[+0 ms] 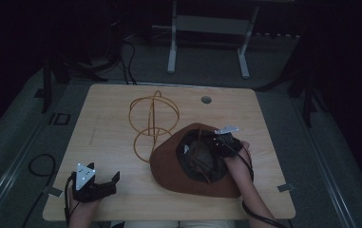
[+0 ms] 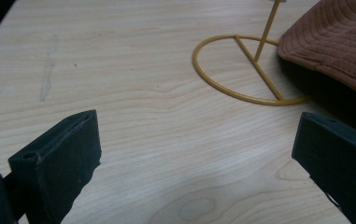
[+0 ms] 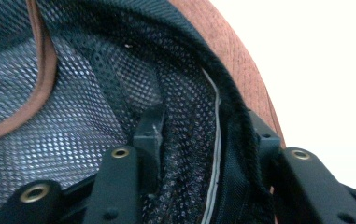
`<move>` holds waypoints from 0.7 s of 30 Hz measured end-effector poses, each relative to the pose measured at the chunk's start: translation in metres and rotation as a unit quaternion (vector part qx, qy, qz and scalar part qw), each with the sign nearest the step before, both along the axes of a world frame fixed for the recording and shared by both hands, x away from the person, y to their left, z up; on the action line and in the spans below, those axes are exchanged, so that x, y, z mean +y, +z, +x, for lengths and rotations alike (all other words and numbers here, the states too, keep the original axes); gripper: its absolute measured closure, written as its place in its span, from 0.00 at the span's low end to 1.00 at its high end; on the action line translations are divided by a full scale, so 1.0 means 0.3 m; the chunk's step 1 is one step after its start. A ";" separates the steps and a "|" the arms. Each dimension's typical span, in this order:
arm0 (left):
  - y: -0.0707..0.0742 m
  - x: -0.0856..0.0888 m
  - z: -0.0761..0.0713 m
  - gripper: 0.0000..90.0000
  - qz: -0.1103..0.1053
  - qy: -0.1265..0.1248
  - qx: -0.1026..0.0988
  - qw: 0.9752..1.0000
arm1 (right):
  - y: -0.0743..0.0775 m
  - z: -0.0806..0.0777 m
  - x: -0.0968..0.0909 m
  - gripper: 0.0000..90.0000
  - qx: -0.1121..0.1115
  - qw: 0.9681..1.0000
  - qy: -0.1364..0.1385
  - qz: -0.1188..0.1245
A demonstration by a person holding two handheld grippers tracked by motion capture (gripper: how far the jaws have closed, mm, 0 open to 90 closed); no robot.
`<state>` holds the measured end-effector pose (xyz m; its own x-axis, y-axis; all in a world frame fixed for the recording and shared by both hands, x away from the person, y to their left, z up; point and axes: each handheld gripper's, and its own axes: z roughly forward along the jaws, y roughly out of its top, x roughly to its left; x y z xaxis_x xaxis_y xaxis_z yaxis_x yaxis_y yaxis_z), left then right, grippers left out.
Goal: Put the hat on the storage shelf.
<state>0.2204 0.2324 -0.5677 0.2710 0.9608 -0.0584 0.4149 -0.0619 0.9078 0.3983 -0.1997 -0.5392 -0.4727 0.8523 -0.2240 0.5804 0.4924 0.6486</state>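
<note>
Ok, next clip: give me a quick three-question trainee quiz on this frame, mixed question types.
1. True or false: the brown hat lies with its opening facing up on the table.
2. Which gripper is closed on the hat's inner edge? A) left gripper B) right gripper
3. Fill in: the yellow wire stand stands just ____ the hat, on the side away from the person.

Key:
1. True; the dark mesh lining shows.
2. B; one jaw is inside the lining, the other outside the band. The left gripper rests open near the table's front corner.
3. Beyond; the hat's brim overlaps its base ring.
</note>
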 end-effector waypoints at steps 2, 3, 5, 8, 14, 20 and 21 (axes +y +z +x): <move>0.002 0.000 -0.002 0.02 0.003 0.000 0.000 1.000 | -0.007 0.003 0.009 0.72 -0.003 1.000 -0.001 -0.023; 0.003 0.001 -0.003 0.02 0.003 -0.001 -0.002 1.000 | -0.010 0.005 0.013 0.73 -0.004 1.000 -0.001 -0.029; 0.003 0.001 -0.003 0.02 0.009 -0.001 0.000 1.000 | -0.016 0.008 0.020 0.82 -0.009 0.999 -0.003 -0.044; 0.000 -0.001 -0.001 0.02 0.012 -0.004 0.005 1.000 | -0.023 0.011 0.013 0.90 -0.018 0.999 -0.019 -0.033; -0.006 -0.005 0.004 0.02 0.020 -0.015 0.017 1.000 | -0.005 0.004 -0.016 0.93 -0.034 0.999 -0.038 0.015; -0.009 -0.009 0.008 0.05 0.017 -0.026 0.026 0.999 | 0.076 -0.021 -0.054 0.93 -0.054 0.995 -0.043 0.066; -0.006 -0.011 0.006 0.05 0.019 -0.024 0.024 0.999 | 0.109 -0.032 -0.071 0.93 -0.060 0.994 -0.042 0.083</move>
